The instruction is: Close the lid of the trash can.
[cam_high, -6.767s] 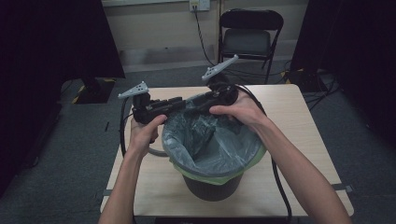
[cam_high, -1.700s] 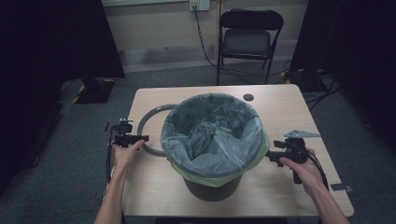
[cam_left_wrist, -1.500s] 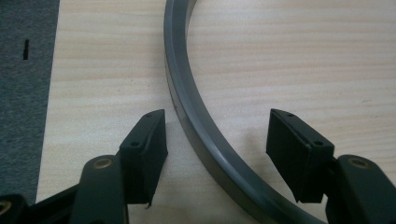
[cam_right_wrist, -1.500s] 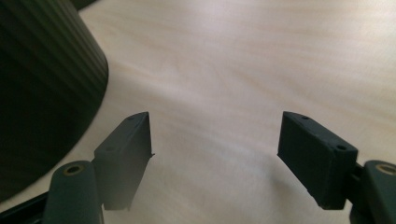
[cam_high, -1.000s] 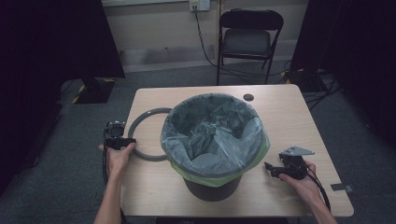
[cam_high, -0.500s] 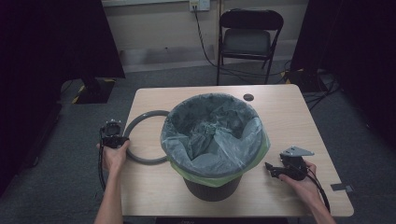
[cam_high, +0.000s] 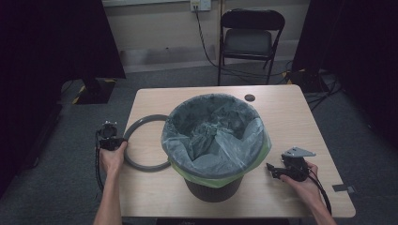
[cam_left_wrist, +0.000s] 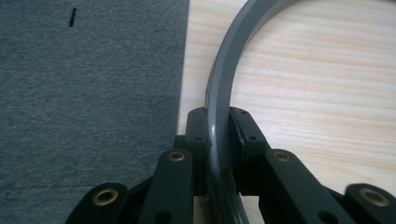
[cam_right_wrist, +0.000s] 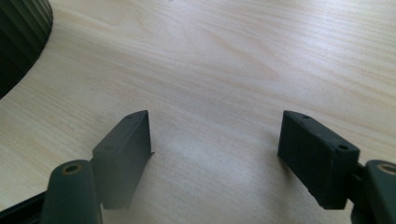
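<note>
A dark bin [cam_high: 213, 187] lined with a grey-green bag [cam_high: 213, 136] stands mid-table. Left of it a grey plastic ring [cam_high: 136, 161] lies flat by the table's left edge. My left gripper [cam_high: 114, 140] sits at the ring's outer left rim. In the left gripper view its jaws have just been closing, and the left gripper [cam_left_wrist: 219, 126] now clamps the ring [cam_left_wrist: 222, 70] between its pads. My right gripper [cam_high: 273, 168] rests on the table right of the bin, pointing toward it. In the right gripper view the right gripper [cam_right_wrist: 215, 149] stands open over bare wood, with the bin's ribbed wall [cam_right_wrist: 18, 37] at the upper left.
The wooden table [cam_high: 281, 117] has a small dark disc [cam_high: 249, 97] near its far edge and a tape strip [cam_high: 344, 188] at the front right. A folding chair [cam_high: 251, 33] stands behind it. Grey carpet [cam_left_wrist: 88, 93] lies beyond the left edge.
My left hand has slid left along the table edge to the ring's outer rim and its jaws have closed on the ring. The right hand has stayed in place.
</note>
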`<state>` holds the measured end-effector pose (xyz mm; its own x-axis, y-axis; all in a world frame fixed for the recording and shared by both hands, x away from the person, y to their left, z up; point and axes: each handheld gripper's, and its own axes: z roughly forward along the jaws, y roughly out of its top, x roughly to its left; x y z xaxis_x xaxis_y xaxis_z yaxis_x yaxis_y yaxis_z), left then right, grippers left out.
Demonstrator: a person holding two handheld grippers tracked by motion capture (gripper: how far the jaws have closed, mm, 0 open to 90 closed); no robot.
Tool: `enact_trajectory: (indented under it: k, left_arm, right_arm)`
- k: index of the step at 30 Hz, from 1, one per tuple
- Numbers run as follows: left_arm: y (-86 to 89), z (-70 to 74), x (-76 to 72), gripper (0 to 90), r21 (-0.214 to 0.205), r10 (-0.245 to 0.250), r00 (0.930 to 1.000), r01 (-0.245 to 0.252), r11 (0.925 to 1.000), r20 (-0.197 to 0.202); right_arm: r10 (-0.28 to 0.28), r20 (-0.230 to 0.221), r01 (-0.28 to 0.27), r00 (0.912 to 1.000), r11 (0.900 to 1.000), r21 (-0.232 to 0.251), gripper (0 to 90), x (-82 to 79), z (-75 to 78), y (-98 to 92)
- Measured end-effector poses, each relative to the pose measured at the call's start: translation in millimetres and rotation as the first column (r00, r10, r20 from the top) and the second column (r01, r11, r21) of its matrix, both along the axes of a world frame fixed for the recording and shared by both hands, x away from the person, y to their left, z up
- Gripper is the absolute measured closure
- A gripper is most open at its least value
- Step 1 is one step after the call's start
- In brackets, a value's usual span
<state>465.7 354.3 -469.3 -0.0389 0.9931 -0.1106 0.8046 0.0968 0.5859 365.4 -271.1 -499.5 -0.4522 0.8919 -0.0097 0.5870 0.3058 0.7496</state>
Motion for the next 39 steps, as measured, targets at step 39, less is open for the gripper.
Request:
enact_trajectory:
  k: [39]
  left_arm:
    - [17.5,105.4,0.8,79.0,-0.395,0.133,0.8979,0.049,0.9176,0.42]
  right_arm:
    - [0.001,-0.003,-0.001,1.0,1.0,-0.001,23.8,1.2,0.0,0.2]
